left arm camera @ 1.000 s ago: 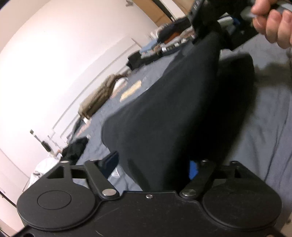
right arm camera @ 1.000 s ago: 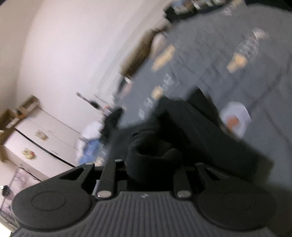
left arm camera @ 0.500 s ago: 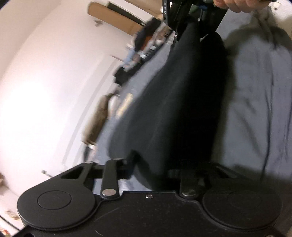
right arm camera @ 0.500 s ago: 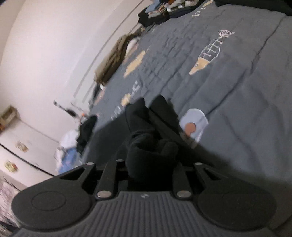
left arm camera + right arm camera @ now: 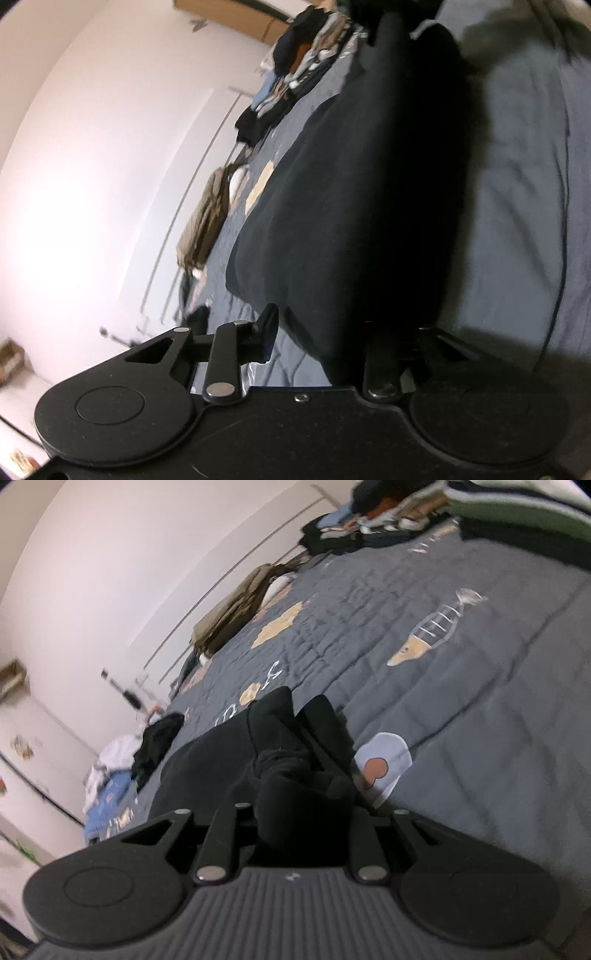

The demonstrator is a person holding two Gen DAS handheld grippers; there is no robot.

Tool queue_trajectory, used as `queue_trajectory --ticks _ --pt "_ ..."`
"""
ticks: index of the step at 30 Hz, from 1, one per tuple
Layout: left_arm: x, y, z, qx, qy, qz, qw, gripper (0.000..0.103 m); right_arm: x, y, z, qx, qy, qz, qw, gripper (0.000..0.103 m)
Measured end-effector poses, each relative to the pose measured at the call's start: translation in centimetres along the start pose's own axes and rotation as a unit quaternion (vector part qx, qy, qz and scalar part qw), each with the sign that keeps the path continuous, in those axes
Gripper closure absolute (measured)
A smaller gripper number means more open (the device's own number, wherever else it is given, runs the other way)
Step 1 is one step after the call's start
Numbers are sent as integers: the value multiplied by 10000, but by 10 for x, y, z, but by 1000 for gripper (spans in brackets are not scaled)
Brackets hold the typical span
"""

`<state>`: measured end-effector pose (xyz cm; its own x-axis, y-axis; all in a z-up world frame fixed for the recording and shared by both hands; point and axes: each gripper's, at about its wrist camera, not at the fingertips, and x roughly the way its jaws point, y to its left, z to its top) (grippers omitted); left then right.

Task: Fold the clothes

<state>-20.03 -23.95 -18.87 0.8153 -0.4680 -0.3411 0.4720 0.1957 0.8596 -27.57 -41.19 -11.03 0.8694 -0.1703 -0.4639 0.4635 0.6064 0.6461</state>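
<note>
Both grippers are sinking toward the grey quilt, and the black garment that was hanging taller a second ago is now slumping closer to the bedding. The left gripper is opening slightly after a quick squeeze; the cloth's thick folded edge is sitting between its jaws, the left finger standing just clear of the fabric while the right one is hidden behind it, so I cannot tell whether the pads are still pressing. The right gripper is staying clamped on a bunched wad of the same garment, which is spilling forward from the jaws onto the quilt.

Judging from this, the risk is that the left side is slackening too early: the edge could be slipping out and the fold collapsing crooked. The wad in the right jaws may also be dragging layers askew.

Beyond the jaws, a pile of clothes is lying at the far end, a brown garment to the left along the wall. Nothing is blocking the stretch ahead.
</note>
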Motion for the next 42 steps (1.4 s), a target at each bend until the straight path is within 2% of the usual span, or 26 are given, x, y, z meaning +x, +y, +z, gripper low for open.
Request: queue_trajectory --ticks 5,6,8,9,10,15,20,23,26,27,28,32,37,42 --pt "12 -2 -2 -163 -4 117 9998 65 6 -1 -2 -238 35 -79 9997 81" --pt "14 -2 -2 -177 -5 152 9997 61 4 -1 -3 -223 45 -72 9997 81" --pt "15 -3 -3 -178 -15 172 9997 61 0 -4 -9 -123 51 -42 9999 81" --pt "15 -4 -3 -157 -21 178 9997 62 -1 -4 -11 -100 52 -36 9999 81" --pt "16 -5 -3 -74 -32 163 9998 71 -2 -3 -12 -102 54 -37 9999 81" --pt "5 2 -11 268 -12 36 9996 84 -7 2 -17 -108 65 -26 9999 81" --pt "0 22 -22 171 82 -209 9996 87 -15 15 -25 -108 116 138 9998 81" --pt "-4 26 -26 141 113 -171 9997 87 -18 21 -29 -145 202 204 9995 81" --pt "2 22 -16 -30 164 43 9999 74 -17 21 -28 -215 183 127 9995 81" --pt "6 17 -11 -58 151 192 9997 63 -16 18 -26 -158 177 106 9997 81" --pt "11 14 -6 -39 152 255 9996 60 -15 14 -25 -46 179 101 9998 81" --pt "35 5 6 219 186 397 9988 59 -14 11 -23 34 181 120 9998 81" --pt "32 -3 -6 616 -61 480 9969 80 -14 10 -23 65 209 165 9996 81" --pt "15 15 -13 672 -75 262 9974 83 -18 15 -27 126 284 257 9992 81"
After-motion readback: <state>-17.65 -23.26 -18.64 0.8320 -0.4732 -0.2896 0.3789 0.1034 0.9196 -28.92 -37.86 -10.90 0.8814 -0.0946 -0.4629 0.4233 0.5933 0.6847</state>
